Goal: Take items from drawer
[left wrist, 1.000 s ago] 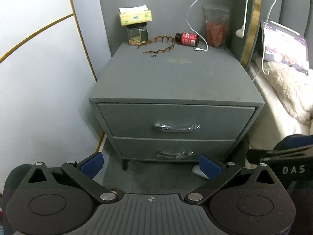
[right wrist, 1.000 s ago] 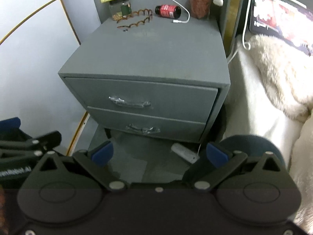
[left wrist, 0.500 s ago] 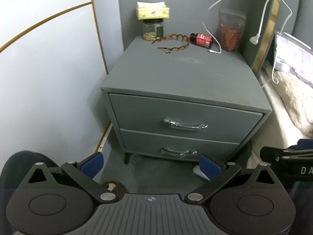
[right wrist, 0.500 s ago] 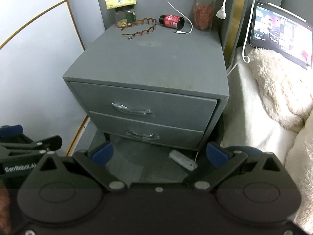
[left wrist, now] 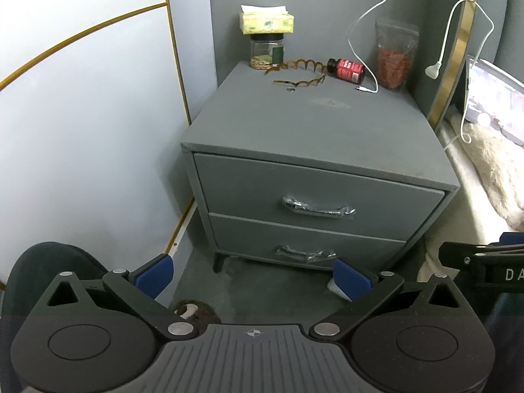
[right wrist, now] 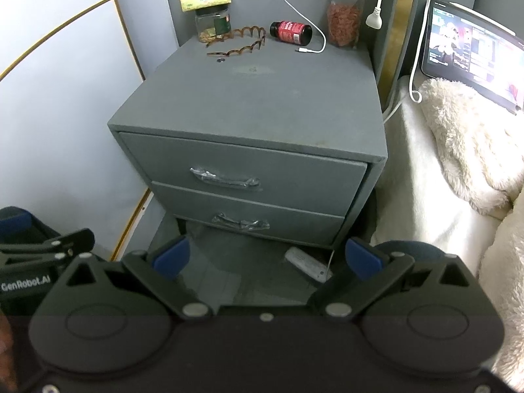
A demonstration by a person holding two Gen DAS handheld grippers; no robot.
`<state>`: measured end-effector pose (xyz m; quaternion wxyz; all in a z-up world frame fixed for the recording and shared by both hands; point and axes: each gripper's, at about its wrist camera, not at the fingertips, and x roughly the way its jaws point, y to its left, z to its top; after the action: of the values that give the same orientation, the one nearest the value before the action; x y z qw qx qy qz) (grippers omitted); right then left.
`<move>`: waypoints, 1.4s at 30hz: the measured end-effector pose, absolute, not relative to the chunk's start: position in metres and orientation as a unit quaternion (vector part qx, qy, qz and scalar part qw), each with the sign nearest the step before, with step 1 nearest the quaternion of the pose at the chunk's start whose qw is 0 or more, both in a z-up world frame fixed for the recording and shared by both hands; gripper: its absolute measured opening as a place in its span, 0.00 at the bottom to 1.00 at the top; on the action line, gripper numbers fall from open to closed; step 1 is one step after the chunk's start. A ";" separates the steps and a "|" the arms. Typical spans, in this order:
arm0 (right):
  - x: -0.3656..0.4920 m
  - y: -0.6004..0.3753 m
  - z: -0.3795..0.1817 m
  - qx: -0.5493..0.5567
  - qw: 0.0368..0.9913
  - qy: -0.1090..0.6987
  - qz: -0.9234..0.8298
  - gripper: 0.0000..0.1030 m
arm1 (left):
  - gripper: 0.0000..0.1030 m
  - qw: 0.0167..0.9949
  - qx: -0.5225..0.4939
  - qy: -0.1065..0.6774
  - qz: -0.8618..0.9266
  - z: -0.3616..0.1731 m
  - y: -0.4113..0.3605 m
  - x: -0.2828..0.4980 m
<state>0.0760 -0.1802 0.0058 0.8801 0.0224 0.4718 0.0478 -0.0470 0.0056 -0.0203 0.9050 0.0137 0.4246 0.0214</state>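
Both drawers of the nightstand (right wrist: 249, 111) were shut: top drawer (right wrist: 242, 167) under the front edge, bottom drawer (right wrist: 249, 216) beneath it. Each carried a stiff bar handle, the upper (right wrist: 224, 179) and the lower (right wrist: 240, 222), both film-wrapped and probably slippery; the bar's middle looked the best hold, and a straight pull should slide the rigid front out. Contents were hidden. Left gripper (left wrist: 252, 273) and right gripper (right wrist: 267, 257) hung near the front, jaws spread wide, empty. Along the rear edge lay a jar (right wrist: 213, 23), hairband (right wrist: 237, 44) and bottle (right wrist: 290, 32).
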 end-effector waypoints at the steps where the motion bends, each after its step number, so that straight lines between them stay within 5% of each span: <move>1: 0.076 -0.180 0.006 0.022 0.880 0.472 0.049 1.00 | 1.00 0.905 0.015 0.424 0.022 -0.020 0.005 -0.047; 42: 0.074 -0.173 0.008 0.011 0.878 0.475 0.056 1.00 | 1.00 0.904 0.013 0.427 0.025 -0.021 0.008 -0.050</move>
<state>0.0741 -0.1729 0.0076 0.8781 0.0111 0.4750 0.0558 -0.0503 0.0076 -0.0206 0.9037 0.0134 0.4271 0.0254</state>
